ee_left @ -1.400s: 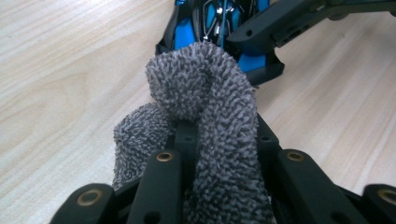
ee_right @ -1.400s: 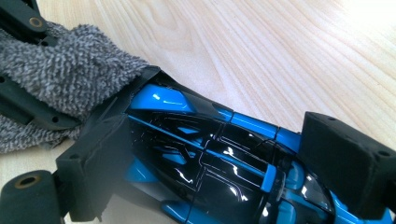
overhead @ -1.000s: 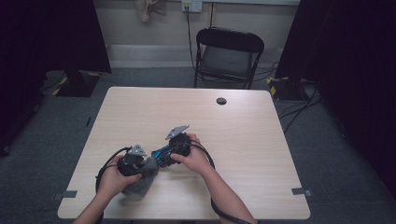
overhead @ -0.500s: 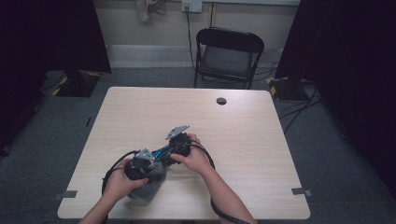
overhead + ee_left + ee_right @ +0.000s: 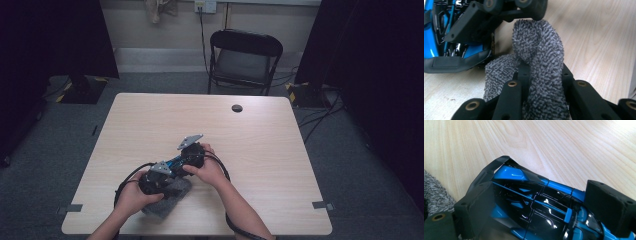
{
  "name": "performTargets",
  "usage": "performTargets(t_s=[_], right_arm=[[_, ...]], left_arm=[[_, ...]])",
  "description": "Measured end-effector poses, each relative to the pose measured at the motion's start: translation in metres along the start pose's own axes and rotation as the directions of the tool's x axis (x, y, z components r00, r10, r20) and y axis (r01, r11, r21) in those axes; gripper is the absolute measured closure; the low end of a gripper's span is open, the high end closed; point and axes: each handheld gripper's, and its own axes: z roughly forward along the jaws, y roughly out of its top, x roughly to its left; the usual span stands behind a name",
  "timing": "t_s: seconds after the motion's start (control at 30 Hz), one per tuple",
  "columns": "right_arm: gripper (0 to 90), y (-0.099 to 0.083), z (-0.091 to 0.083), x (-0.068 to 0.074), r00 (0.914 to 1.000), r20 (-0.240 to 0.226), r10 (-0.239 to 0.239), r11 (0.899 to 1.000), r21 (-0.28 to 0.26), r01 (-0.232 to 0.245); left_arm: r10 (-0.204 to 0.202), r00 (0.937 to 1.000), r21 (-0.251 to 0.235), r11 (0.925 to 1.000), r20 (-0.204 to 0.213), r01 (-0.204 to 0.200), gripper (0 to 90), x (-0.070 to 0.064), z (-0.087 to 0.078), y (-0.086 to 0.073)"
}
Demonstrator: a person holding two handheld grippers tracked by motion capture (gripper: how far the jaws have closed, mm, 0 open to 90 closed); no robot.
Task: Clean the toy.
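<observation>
1. Looking down on a pale wood table, with a blue and black toy car low on it, toward the person's edge.
2. Beyond the car, past the far edge of the table: a black folding chair, nobody in it.
3. Just beside the car, on the person's side: the left gripper, jaws pinched tight on a fold of grey cloth. Has slid in toward the car over the last second and now crowds it, where a gap showed before.
4. Against the car's far end: the right gripper, jaws closed in on the bodywork from both flanks, a black pad pressing each side in the right gripper view. Has hardly shifted in that second, so reads as the steadying hand.
5. Bunched up from the left jaws and rising to the car's underside and wheel in the left gripper view: the cloth again, nubbly and soft, the rest trailing on the table below the car.
6. Judging by that approach: wiping about to begin, or only just begun, with most of the car not yet covered.
7. Well apart from the car, toward the chair: a small black round grommet, no part in the work.
</observation>
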Motion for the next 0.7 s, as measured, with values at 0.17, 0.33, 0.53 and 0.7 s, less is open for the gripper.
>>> performTargets(t_s=[0.17, 0.33, 0.53, 0.7], right_arm=[[9.5, 0.000, 0.000, 0.000, 1.0000, -0.001, 0.000, 1.000, -0.003, 0.000], [9.5, -0.001, 0.000, 0.000, 1.0000, -0.002, 0.001, 1.000, -0.007, -0.001], [9.5, -0.001, 0.000, 0.000, 1.0000, 0.001, -0.005, 1.000, -0.010, 0.005], [9.5, -0.001, 0.000, 0.000, 1.0000, 0.000, -0.006, 1.000, -0.009, 0.006]], left_arm=[[-0.020, 0.9997, -0.027, 0.9995, -0.016, 0.019, 71.6, 0.007, -0.016, 0.000], [-0.055, 0.9976, -0.062, 0.9967, -0.042, 0.053, 71.5, 0.021, -0.037, -0.004], [-0.104, 0.9906, -0.115, 0.9889, -0.088, 0.094, 71.5, 0.039, -0.056, -0.014], [-0.133, 0.9829, -0.133, 0.9843, -0.128, 0.116, 71.5, 0.050, -0.063, -0.021]])
